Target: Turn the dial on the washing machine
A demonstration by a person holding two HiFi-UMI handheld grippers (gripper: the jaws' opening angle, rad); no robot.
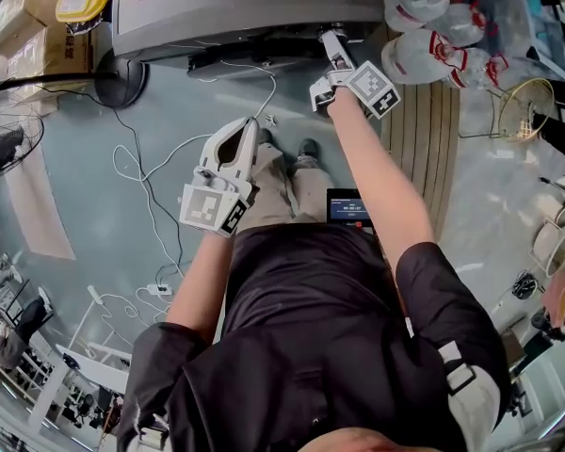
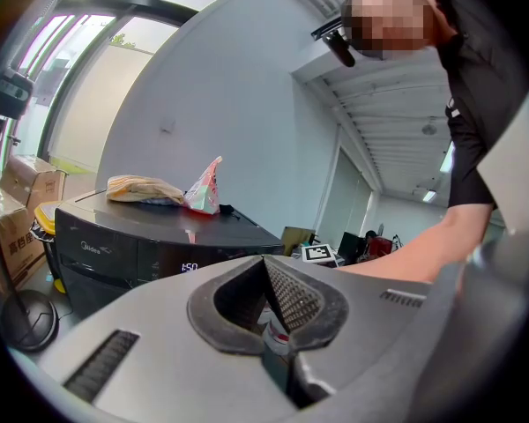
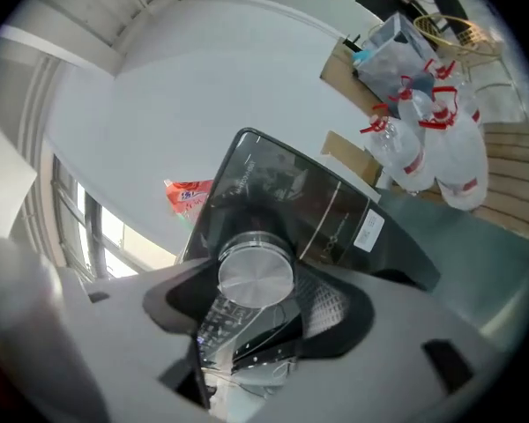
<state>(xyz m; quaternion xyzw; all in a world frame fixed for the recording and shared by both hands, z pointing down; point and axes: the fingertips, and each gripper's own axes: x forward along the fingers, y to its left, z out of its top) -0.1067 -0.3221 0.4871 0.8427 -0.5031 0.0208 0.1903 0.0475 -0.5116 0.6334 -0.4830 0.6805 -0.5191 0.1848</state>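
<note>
The silver dial (image 3: 256, 276) sits on the dark front panel of the washing machine (image 3: 335, 214), and we have the right tool (image 3: 257, 300) pinching it between its pads (image 3: 328, 311) — in the head view the dial is hidden behind that tool. Our left tool (image 2: 266, 280) hangs well apart from the machine, jaws pressed together — the panel's lit digits (image 2: 189, 267) are too small to read.

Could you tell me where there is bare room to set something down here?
The washing machine top is bare right of the red packet; so is the floor beside the round black base. Bottles crowd the right.
</note>
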